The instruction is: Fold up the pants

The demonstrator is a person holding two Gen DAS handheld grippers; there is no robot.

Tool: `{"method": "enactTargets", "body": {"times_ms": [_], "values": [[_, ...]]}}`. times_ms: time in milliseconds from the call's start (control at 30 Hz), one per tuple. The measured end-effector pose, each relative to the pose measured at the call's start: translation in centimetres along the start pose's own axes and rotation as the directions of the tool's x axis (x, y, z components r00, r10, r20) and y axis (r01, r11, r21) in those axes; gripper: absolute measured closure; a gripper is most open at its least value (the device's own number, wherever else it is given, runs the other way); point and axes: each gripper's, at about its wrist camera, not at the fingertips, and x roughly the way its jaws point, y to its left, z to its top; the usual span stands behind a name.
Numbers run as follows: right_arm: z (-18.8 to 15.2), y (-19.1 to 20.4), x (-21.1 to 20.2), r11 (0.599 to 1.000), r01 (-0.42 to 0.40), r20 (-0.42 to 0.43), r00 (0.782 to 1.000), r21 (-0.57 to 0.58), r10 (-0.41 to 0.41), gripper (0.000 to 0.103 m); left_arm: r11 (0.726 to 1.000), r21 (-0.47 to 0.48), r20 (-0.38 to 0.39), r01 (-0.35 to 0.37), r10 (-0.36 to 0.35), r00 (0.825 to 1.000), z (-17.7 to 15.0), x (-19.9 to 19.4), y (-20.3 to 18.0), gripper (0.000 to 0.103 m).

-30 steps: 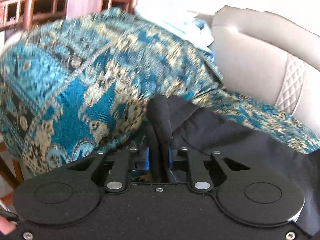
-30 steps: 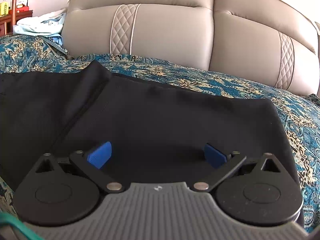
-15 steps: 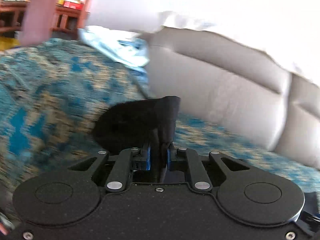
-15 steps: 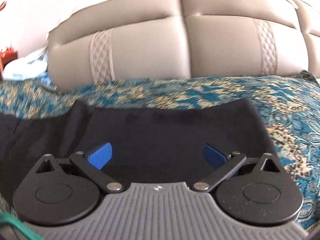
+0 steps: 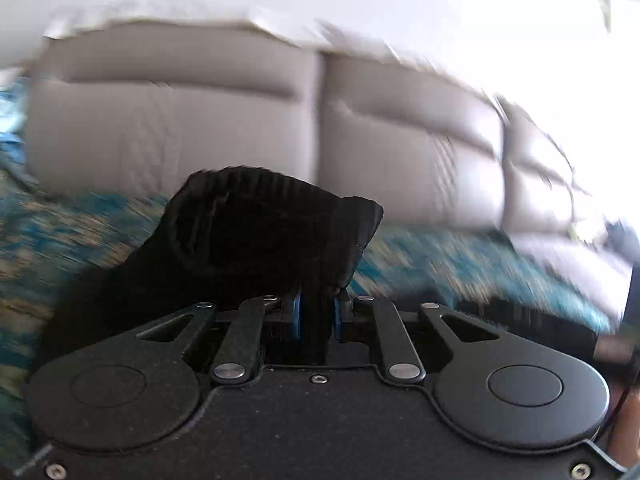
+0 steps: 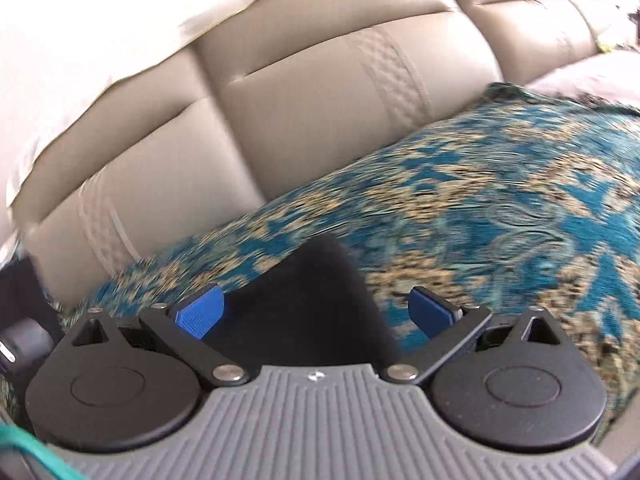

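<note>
Left wrist view: the left gripper (image 5: 316, 316) has its two blue pads (image 5: 296, 316) drawn close together, clamped on a bunch of black fabric. This fabric belongs to the pants (image 5: 256, 240), which rise from the jaws as a raised, folded lump and spill toward the lower left of the frame. Behind and beneath the pants lies a teal and gold patterned cover (image 5: 440, 260), blurred in this frame. Beyond the cover stands a beige padded backrest (image 5: 200, 128) with stitched seams dividing it into panels. A further dark strip of fabric (image 5: 520, 316) shows low at the right edge, just above the gripper body; whether it is part of the same garment cannot be told.

Right wrist view: the right gripper (image 6: 316, 312) has its jaws spread wide, with the left blue pad (image 6: 200, 314) and the right blue pad (image 6: 434, 312) well apart. Neither pad grips anything. A corner of the black pants (image 6: 316, 300) lies between the jaws, tapering to a rounded point ahead of the gripper and resting on the patterned cover (image 6: 480, 208). The left pad sits at the edge of the fabric; the right pad sits over bare cover, just beside the fabric edge. The beige backrest (image 6: 300, 100) fills the upper part of the frame, tilted, with a quilted strip (image 6: 392, 68) running down one panel. A teal cord (image 6: 36, 456) crosses the lower left corner.
</note>
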Motion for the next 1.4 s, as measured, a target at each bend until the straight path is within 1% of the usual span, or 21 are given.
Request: {"method": "enactTargets", "body": {"times_ms": [100, 200, 267, 333, 367, 400, 433, 467, 567, 600, 667, 700, 733, 800, 833, 900, 967, 1100, 1200, 1300, 1400], "values": [[0.1, -1.8, -0.5, 0.999, 0.011, 0.001, 1.000, 0.047, -0.011, 0.000, 0.997, 0.060, -0.118, 0.048, -0.041, 0.992, -2.0, 2.9, -2.8, 0.088], [-0.1, -2.8, -0.8, 0.999, 0.018, -0.004, 1.000, 0.051, -0.018, 0.000, 0.990, 0.087, -0.213, 0.109, -0.089, 0.973, -4.0, 4.2, -5.2, 0.083], [-0.2, -3.0, -1.0, 0.999, 0.023, -0.003, 1.000, 0.037, -0.023, 0.000, 0.984, 0.095, -0.233, 0.148, -0.123, 0.965, -4.9, 4.1, -6.2, 0.075], [-0.4, -3.0, -1.0, 0.999, 0.027, -0.004, 1.000, 0.023, -0.027, 0.000, 0.975, 0.119, -0.233, 0.187, -0.156, 0.960, -5.5, 3.5, -6.9, 0.055], [-0.4, -3.1, -1.0, 0.999, 0.027, -0.007, 1.000, 0.022, -0.027, 0.000, 0.969, 0.121, -0.235, 0.215, -0.183, 0.955, -5.5, 3.1, -7.0, 0.051], [-0.5, -3.2, -1.0, 0.999, 0.024, -0.012, 1.000, 0.023, -0.024, 0.000, 0.965, 0.122, -0.232, 0.230, -0.198, 0.952, -5.6, 2.6, -7.1, 0.045], [-0.5, -3.1, -1.0, 0.999, 0.021, -0.017, 1.000, 0.025, -0.020, 0.000, 0.963, 0.126, -0.229, 0.239, -0.207, 0.951, -5.7, 2.0, -7.0, 0.039], [-0.6, -3.1, -0.9, 0.999, 0.016, -0.023, 1.000, 0.027, -0.016, 0.000, 0.963, 0.132, -0.223, 0.236, -0.203, 0.953, -5.7, 1.4, -6.7, 0.037], [-1.2, -2.8, -1.1, 1.000, 0.003, -0.042, 0.999, 0.020, -0.002, 0.000, 0.970, 0.149, -0.179, 0.192, -0.164, 0.970, -5.5, -1.0, -4.7, 0.037], [-1.5, -2.6, -1.2, 1.000, -0.001, -0.049, 0.999, 0.012, 0.002, 0.000, 0.975, 0.150, -0.155, 0.163, -0.140, 0.978, -5.0, -1.6, -3.9, 0.040], [-2.3, -1.9, -1.4, 0.999, -0.014, -0.063, 0.998, -0.029, 0.012, 0.000, 0.983, 0.165, -0.107, 0.083, -0.066, 0.992, -4.6, -2.4, -2.6, 0.050], [-2.7, -1.5, -1.5, 0.998, -0.019, -0.068, 0.998, -0.057, 0.015, 0.000, 0.984, 0.174, -0.092, 0.039, -0.023, 0.995, -4.4, -2.5, -1.9, 0.061], [-3.2, -0.8, -1.7, 0.994, -0.026, -0.073, 0.997, -0.103, 0.019, 0.000, 0.983, 0.182, -0.078, -0.008, 0.023, 0.997, -4.3, -2.5, -1.2, 0.069], [-3.9, 0.6, -1.8, 0.980, -0.040, -0.072, 0.997, -0.193, 0.027, 0.000, 0.979, 0.184, -0.073, -0.085, 0.100, 0.992, -3.9, -2.1, 0.5, 0.071], [-4.2, 1.4, -1.8, 0.968, -0.050, -0.068, 0.997, -0.246, 0.034, 0.000, 0.978, 0.177, -0.079, -0.109, 0.125, 0.989, -3.7, -1.6, 1.2, 0.072], [-4.8, 2.9, -1.5, 0.939, -0.064, -0.052, 0.997, -0.338, 0.049, 0.000, 0.977, 0.151, -0.084, -0.149, 0.163, 0.983, -3.4, -1.1, 2.9, 0.073], [-5.0, 4.4, -0.9, 0.915, -0.072, -0.040, 0.997, -0.396, 0.061, 0.000, 0.975, 0.135, -0.085, -0.177, 0.189, 0.978, -3.2, -0.3, 4.3, 0.073], [-4.3, 6.3, 0.8, 0.900, -0.095, -0.049, 0.995, -0.425, 0.082, 0.000, 0.964, 0.154, -0.094, -0.219, 0.234, 0.968, -2.9, 1.7, 5.9, 0.073], [-3.3, 7.3, 2.2, 0.897, -0.120, -0.072, 0.993, -0.426, 0.098, 0.000, 0.957, 0.174, -0.086, -0.233, 0.250, 0.964, -2.4, 3.4, 6.9, 0.072], [-2.4, 8.2, 3.7, 0.890, -0.137, -0.113, 0.989, -0.435, 0.097, 0.000, 0.951, 0.174, -0.097, -0.254, 0.273, 0.957, -1.8, 5.7, 7.9, 0.072], [-1.8, 8.6, 5.2, 0.878, -0.148, -0.169, 0.982, -0.455, 0.078, 0.000, 0.951, 0.155, -0.112, -0.267, 0.286, 0.952, -1.5, 7.7, 8.5, 0.068]]}}
